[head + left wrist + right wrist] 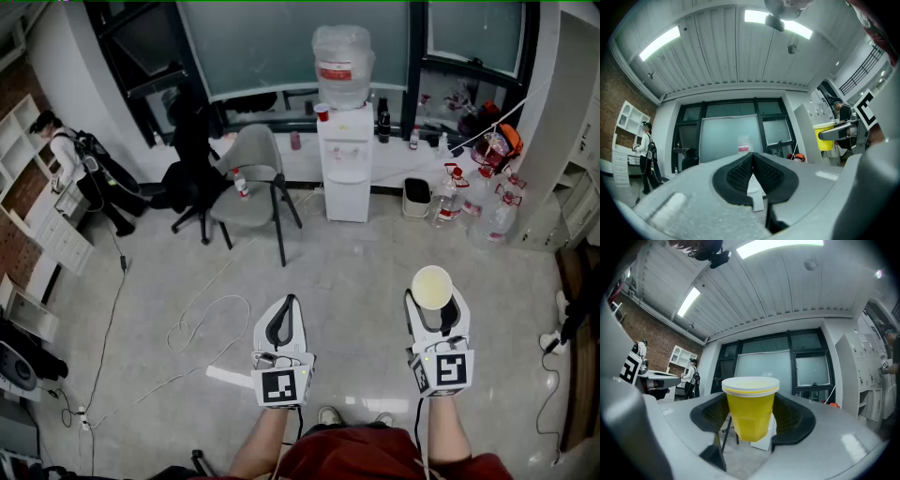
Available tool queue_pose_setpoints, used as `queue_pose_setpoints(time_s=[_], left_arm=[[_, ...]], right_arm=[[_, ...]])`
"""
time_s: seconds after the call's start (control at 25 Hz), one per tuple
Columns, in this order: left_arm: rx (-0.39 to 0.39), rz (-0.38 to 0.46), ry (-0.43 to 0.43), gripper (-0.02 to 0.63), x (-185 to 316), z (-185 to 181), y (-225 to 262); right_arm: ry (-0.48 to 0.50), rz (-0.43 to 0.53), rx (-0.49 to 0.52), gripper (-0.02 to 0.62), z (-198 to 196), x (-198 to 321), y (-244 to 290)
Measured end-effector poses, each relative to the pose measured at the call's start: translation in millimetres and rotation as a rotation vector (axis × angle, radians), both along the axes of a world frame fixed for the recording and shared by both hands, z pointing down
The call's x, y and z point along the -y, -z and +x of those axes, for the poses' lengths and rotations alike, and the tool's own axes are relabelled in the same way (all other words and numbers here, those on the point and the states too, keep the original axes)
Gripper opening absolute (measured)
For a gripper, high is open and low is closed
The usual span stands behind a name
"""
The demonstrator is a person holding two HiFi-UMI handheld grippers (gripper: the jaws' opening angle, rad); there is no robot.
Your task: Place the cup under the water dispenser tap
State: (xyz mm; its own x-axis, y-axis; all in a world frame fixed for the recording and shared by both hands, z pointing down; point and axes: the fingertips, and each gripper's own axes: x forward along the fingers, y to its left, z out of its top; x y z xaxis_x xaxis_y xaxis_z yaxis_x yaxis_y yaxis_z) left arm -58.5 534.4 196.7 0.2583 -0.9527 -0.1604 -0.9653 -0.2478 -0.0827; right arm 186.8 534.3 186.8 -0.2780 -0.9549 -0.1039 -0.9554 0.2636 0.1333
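Nearest the person, the left gripper (292, 302) is held out over the floor (366, 258) with its jaws closed together and nothing between them. Beside it, the right gripper (433, 302) grips the cup (750, 405), a yellow disposable one with a pale rim. It stands upright in the air, and a dark pad presses each side of its wall just below the rim. The cup looks light and thin-walled, so it would probably dent or pop out under a hard squeeze. The smooth taper may also let it slide downward if the grip slackens. The present hold, high on the body where the rim stiffens it, seems the sensible one. From above the inside shows only a pale colour, so it appears empty, and tipping should matter little. The floor is pale, glossy tile, and a loose white cable (202, 319) curls across it ahead of the left gripper. Beyond that a grey chair (251, 173) stands toward the far edge. The water dispenser (344, 164) stands well apart from the cup at the floor's far edge, against the window wall (281, 47). It is a white cabinet with a clear bottle (343, 64) on top and a small red cup (322, 112) on its upper corner. Its taps are too small to make out. Water jugs (487, 214) cluster toward the far right corner, and a person (70, 164) stands by white shelves at the far left.
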Motion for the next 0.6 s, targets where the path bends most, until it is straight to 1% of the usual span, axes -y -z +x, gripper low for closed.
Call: queue_pose_setpoints(time_s=[0.12, 0.44, 0.6], left_arm=[[0.004, 0.01, 0.008, 0.006, 3, -13, 1], [0.003, 0.025, -0.01, 0.005, 0, -47, 3], [-0.007, 0.021, -0.012, 0.006, -1, -61, 1]], right_arm=[[-0.005, -0.002, -0.003, 0.279, -11, 3, -1], [0.003, 0.01, -0.015, 0.279, -55, -1, -1], [0.016, 0.006, 0.007, 0.282, -70, -4, -2]])
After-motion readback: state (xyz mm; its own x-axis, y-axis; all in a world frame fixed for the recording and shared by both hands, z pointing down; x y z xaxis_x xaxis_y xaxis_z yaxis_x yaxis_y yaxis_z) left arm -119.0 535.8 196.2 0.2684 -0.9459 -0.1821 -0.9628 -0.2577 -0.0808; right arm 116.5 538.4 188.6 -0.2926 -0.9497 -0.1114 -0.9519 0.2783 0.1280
